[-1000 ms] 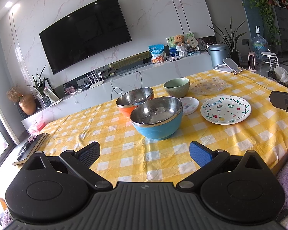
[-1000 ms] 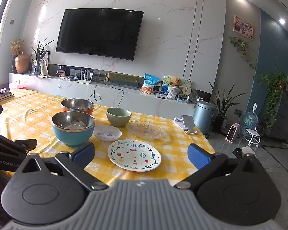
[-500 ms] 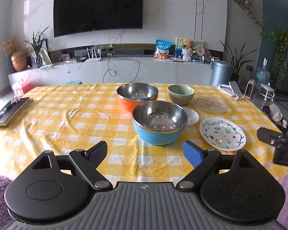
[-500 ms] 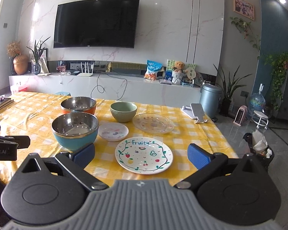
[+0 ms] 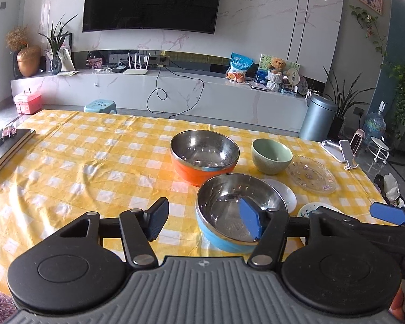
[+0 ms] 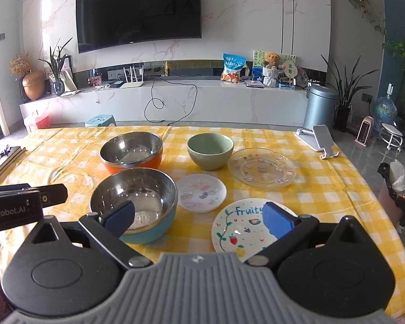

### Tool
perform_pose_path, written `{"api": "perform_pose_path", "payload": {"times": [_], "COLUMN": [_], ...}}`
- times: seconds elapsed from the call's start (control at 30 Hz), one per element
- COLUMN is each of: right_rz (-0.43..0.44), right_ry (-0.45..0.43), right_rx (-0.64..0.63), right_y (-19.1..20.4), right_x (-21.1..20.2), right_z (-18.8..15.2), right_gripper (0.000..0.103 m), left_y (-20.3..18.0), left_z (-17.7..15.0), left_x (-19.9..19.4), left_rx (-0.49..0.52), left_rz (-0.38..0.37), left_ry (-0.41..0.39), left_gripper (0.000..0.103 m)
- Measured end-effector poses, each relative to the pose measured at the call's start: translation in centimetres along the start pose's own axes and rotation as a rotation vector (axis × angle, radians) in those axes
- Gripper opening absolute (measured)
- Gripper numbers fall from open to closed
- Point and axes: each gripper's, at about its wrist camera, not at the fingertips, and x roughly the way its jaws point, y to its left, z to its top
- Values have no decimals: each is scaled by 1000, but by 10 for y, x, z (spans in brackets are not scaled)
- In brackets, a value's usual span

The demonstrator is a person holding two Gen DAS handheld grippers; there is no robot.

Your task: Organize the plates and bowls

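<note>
The left half of the bench (image 5: 75, 167) lay bare. On the right, bowls and plates clustered closely; the blue bowl (image 6: 137, 202) stood nearest.

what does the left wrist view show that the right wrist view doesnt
Only the left wrist view shows the pink box on the floor.

Only the right wrist view shows the whole Fruity plate and the small white plate uncovered.

Both show the blue bowl, orange bowl, green bowl and glass plate on the yellow checked cloth.
</note>
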Motion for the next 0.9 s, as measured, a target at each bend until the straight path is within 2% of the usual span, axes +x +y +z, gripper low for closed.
{"api": "perform_pose_path", "payload": {"times": [0.2, 0.3, 0.4, 0.47, 0.53, 0.73, 0.83, 0.9], "right_rz": [-3, 7, 12, 15, 13, 10, 13, 9], "right_ry": [58, 93, 141, 174, 205, 263, 275, 274], "right_rx": [30, 53, 63, 71, 86, 147, 150, 148], "right_y": [14, 17, 21, 22, 23, 20, 19, 20], "right_x": [38, 54, 72, 83, 93, 109, 113, 114], "right_z": [14, 16, 17, 15, 13, 11, 10, 10], "right_gripper": [72, 61, 54, 45, 42, 19, 13, 12], "left_y": [15, 19, 25, 27, 29, 29, 29, 29], "left_z": [1, 0, 1, 1, 1, 0, 1, 2], "left_x": [32, 48, 61, 70, 77, 90, 94, 95], "left_rx": [-111, -144, -179, -194, -209, -219, -224, -219], "left_rz": [-55, -73, -84, -101, -114, -119, -113, -105], "left_ry": [87, 130, 163, 189, 215, 254, 269, 275], "left_gripper": [55, 42, 39, 37, 35, 27, 18, 16]}}
